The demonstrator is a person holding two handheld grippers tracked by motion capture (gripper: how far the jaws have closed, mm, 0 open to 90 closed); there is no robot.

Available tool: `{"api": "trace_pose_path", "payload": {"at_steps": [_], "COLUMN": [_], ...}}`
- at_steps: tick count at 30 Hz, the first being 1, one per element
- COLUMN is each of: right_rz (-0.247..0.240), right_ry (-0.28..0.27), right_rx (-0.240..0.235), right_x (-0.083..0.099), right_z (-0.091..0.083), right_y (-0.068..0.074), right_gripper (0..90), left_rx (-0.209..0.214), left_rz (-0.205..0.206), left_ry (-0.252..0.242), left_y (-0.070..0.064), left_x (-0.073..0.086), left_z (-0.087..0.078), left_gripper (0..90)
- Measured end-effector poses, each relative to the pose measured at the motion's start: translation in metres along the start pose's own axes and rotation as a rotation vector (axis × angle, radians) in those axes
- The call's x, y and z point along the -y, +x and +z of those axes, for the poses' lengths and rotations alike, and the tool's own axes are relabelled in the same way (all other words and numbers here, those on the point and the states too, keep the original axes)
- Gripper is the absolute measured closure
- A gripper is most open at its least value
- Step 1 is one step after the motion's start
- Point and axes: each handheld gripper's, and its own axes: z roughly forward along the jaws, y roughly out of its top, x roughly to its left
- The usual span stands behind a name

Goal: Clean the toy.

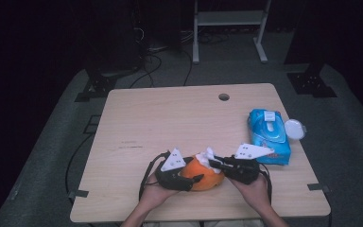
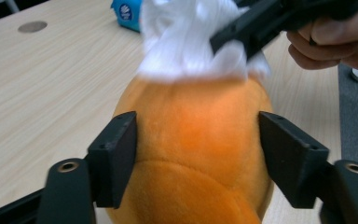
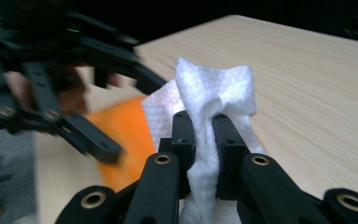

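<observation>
High view has the orange plush toy (image 1: 203, 176) sitting near the front edge of the wooden table (image 1: 170, 118), right between both hands. Left gripper (image 2: 198, 158) is clamped around the toy's sides, jaws pressed against the fuzz. Right gripper (image 3: 204, 140) is pinched tight on a white wet wipe (image 3: 214, 88), which rests on top of the toy. Blue wipes pack (image 1: 268, 135) lies off to the right, lid flipped open
</observation>
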Motion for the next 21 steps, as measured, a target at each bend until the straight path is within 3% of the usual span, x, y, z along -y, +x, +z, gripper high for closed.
{"api": "trace_pose_path", "payload": {"at_steps": [2, 5, 7, 9, 11, 13, 14, 18, 21], "right_rz": [0.028, 0.074, 0.058, 0.027, -0.014, 0.020, 0.047, 0.078, 0.052], "right_ry": [0.011, 0.010, 0.003, -0.013, 0.007, 0.006, 0.007, 0.030, 0.066], "right_rx": [0.038, 0.042, 0.025, -0.022, -0.016, -0.022, -0.014, 0.051, 0.093], "right_x": [0.006, 0.012, 0.008, 0.002, 0.001, 0.006, 0.010, 0.021, 0.024], "right_z": [-0.006, -0.009, -0.008, -0.005, -0.001, 0.000, -0.001, -0.006, -0.005], "right_y": [-0.010, -0.016, -0.008, 0.003, 0.010, 0.002, -0.005, -0.021, -0.025], "right_gripper": [80.5, 80.5, 80.5, 80.5, 80.4, 80.5, 80.5, 80.5, 80.5], "left_rx": [0.002, 0.000, -0.004, -0.003, -0.004, -0.003, -0.006, -0.006, -0.008], "left_rz": [-0.023, -0.031, -0.042, -0.042, -0.041, -0.044, -0.044, -0.044, -0.042], "left_ry": [0.001, 0.001, -0.006, -0.002, -0.005, -0.009, -0.008, -0.009, -0.015], "left_y": [0.003, 0.007, 0.008, 0.009, 0.009, 0.009, 0.008, 0.008, 0.007], "left_x": [0.002, 0.005, 0.006, 0.006, 0.007, 0.007, 0.007, 0.008, 0.009], "left_z": [-0.002, -0.003, -0.003, -0.003, -0.003, -0.002, -0.002, -0.002, -0.002], "left_gripper": [33.7, 33.7, 33.7, 33.7, 33.8, 33.8, 33.8, 33.8, 33.9]}}
